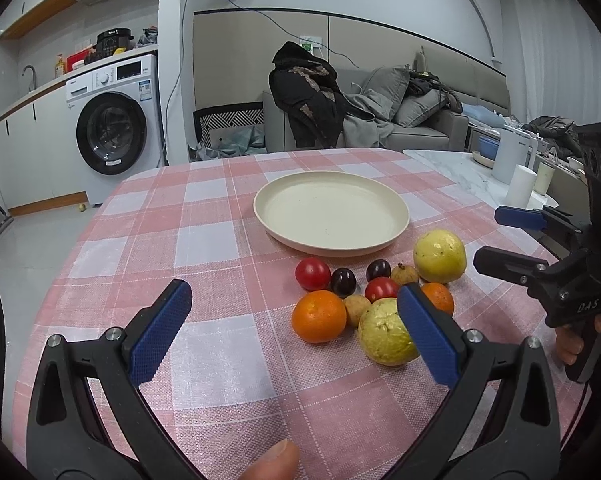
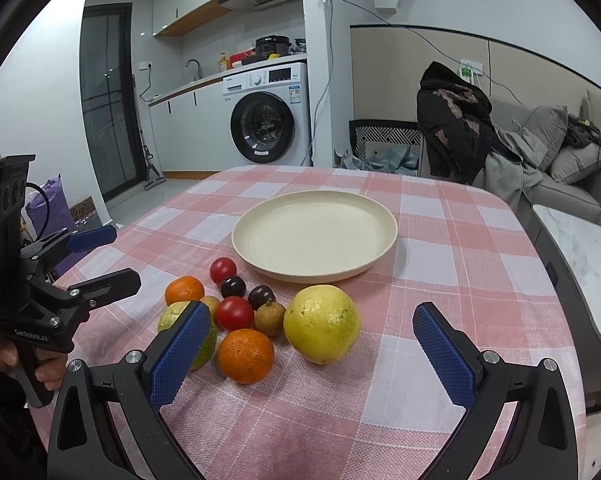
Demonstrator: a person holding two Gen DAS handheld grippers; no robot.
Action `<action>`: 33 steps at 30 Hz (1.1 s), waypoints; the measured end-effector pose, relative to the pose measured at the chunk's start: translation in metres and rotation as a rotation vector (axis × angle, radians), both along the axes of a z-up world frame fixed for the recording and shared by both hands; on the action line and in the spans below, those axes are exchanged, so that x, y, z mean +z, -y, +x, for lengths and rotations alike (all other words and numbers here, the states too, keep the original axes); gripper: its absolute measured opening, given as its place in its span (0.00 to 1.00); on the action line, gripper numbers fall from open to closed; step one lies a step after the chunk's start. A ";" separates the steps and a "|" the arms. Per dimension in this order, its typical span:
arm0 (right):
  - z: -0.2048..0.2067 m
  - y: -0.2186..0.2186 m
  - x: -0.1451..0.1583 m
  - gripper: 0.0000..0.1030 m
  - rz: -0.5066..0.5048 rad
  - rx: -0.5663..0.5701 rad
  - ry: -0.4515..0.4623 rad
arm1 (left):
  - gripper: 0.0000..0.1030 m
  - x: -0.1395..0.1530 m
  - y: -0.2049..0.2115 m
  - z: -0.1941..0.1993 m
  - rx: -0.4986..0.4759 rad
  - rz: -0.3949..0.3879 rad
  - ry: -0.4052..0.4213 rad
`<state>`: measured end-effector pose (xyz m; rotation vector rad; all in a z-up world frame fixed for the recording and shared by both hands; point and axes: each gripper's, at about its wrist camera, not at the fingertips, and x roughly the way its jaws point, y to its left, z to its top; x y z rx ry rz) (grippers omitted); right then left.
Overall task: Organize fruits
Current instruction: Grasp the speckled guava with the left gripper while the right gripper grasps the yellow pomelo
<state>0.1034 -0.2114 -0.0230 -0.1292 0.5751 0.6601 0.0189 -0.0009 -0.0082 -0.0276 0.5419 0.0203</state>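
Marble side table (image 1: 456,168), left view only.

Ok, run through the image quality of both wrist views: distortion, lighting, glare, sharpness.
Left wrist view: strong fisheye bend, black corners, the table edge curving; even indoor light, soft shadow under the plate; fruit sharp. Right wrist view: same barrel warp; small highlights on the nearest tomato and dark plums; the right gripper fingers close but still crisp.
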 end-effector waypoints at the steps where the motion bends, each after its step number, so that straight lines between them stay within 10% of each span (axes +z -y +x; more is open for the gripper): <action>1: 0.001 0.001 -0.001 1.00 0.001 0.002 -0.010 | 0.99 -0.001 -0.001 0.001 0.003 -0.003 -0.005; 21: 0.035 -0.014 -0.014 1.00 -0.114 -0.059 -0.152 | 0.99 -0.014 0.029 0.013 -0.108 0.058 -0.106; 27: 0.046 -0.015 -0.021 0.85 -0.088 -0.027 -0.222 | 0.99 -0.023 0.039 0.022 -0.173 0.063 -0.168; 33: 0.055 -0.014 -0.026 0.76 -0.051 -0.008 -0.275 | 0.80 -0.027 0.052 0.024 -0.239 0.067 -0.198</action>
